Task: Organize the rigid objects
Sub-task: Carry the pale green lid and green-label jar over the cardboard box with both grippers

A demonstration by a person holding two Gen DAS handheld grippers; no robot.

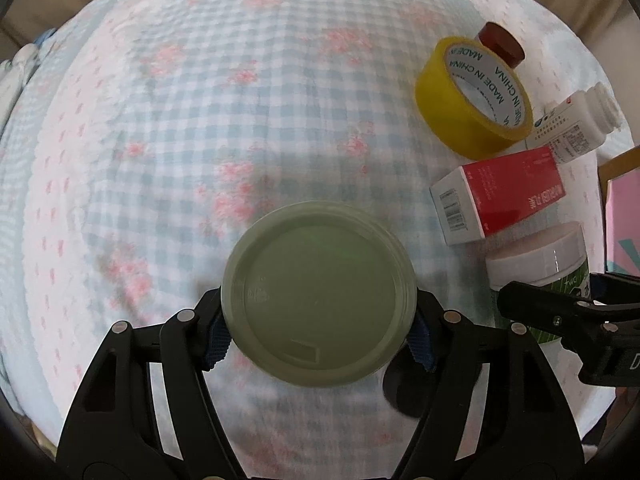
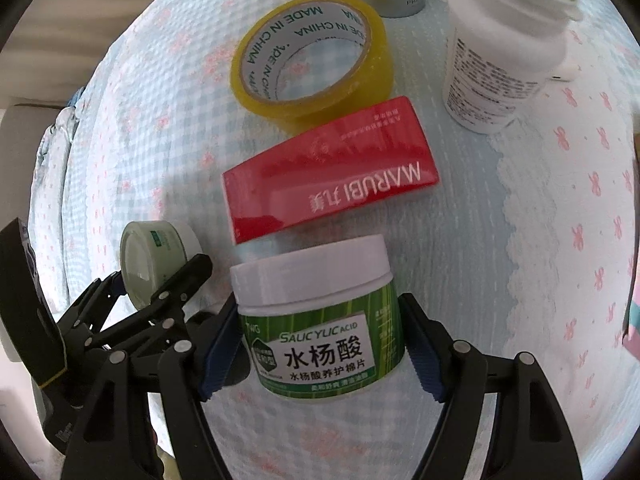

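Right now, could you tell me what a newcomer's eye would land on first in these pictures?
Probably the two jars: a pale green-lidded jar clamped in the left claw, and a green-labelled jar between the right claw fingers. Behind them on the checked cloth sit a yellow tape roll and a red box.

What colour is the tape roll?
Yellow tape roll, with a white printed core; the right wrist view shows it best.

You're in a home, likely a bedroom: a quilted gingham bedspread [image 1: 200, 120] with pink flowers carries skincare jars [image 2: 320, 312], a tape roll [image 2: 312, 60] and a pill bottle [image 2: 500, 60].
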